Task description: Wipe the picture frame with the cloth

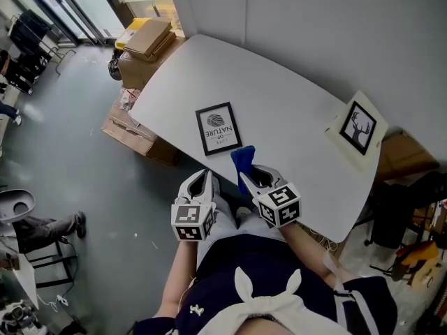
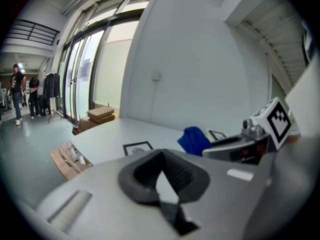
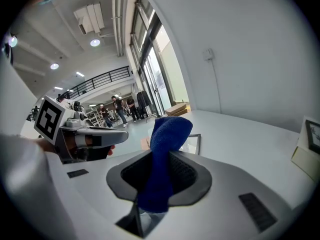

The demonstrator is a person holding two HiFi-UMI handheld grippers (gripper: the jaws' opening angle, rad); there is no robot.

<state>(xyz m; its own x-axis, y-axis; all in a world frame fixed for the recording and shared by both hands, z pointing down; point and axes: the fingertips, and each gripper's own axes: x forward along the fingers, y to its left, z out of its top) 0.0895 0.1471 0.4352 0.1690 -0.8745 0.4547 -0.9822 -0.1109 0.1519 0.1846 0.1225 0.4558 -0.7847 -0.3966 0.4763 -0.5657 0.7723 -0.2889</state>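
Nearest the camera, the left gripper [image 1: 199, 179] is held against the person's body, off the table [image 1: 293, 96] edge and below-left of the picture frame [image 1: 218, 128]. Its fingers are pressed together at the tips with nothing between them, and it touches nothing.

The picture frame lies flat near the table's front edge and is untouched. Wiping has not begun.

Just below-right of the frame, the right gripper [image 1: 255, 176] pinches the blue cloth [image 1: 242, 160]. The jaws are closed on its lower part, and a short tuft stands up beyond the tips. The cloth is near the frame's lower right corner but appears clear of it.

Far right of the frame, a second picture with a deer [image 1: 358, 127] leans on a pale backing, well apart.

Risks, as judged:
- The frame is loose and close to the table edge. A wiping stroke toward the person could slide it off unless the empty left gripper steadies it.
- Little cloth protrudes, so a steep approach may bring the hard jaw tips onto the glass.
- The cloth is held by a narrow pinch, and drag could pull it free.
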